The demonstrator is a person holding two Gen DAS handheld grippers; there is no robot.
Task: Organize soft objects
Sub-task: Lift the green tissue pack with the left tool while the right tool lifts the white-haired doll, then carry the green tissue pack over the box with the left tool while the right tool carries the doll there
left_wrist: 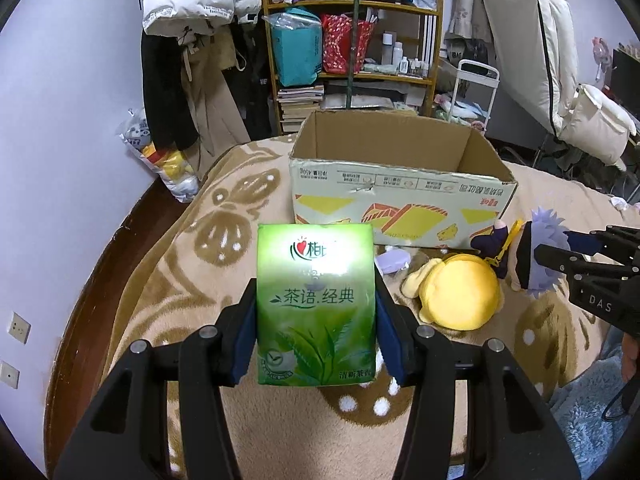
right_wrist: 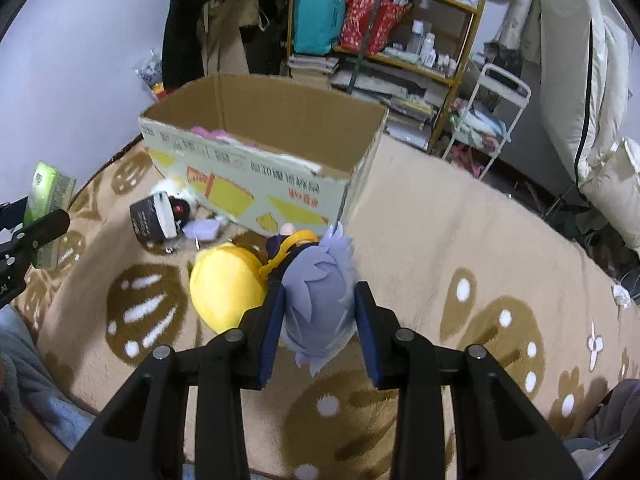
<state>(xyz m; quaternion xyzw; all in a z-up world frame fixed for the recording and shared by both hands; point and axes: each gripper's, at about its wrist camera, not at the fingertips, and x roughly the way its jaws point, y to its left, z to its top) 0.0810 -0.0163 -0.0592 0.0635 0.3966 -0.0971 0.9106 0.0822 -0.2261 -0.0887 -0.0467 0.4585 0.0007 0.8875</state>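
My left gripper (left_wrist: 316, 320) is shut on a green tissue pack (left_wrist: 316, 304) and holds it upright above the bed, in front of the open cardboard box (left_wrist: 400, 188). The pack also shows at the left edge of the right wrist view (right_wrist: 48, 196). My right gripper (right_wrist: 318, 320) is shut on the head of a purple-haired plush doll (right_wrist: 320, 300), which lies on the blanket near the box's corner (right_wrist: 352, 184). A yellow round plush (right_wrist: 224, 284) lies just left of the doll; it also shows in the left wrist view (left_wrist: 460, 296).
The beige patterned blanket (right_wrist: 440, 240) covers the bed. A black-and-white pack (right_wrist: 154, 218) and a small lilac item (right_wrist: 204, 230) lie by the box front. Pink fabric (right_wrist: 212, 134) lies inside the box. Shelves (left_wrist: 352, 40), hanging coats and a white rack (right_wrist: 492, 112) stand behind.
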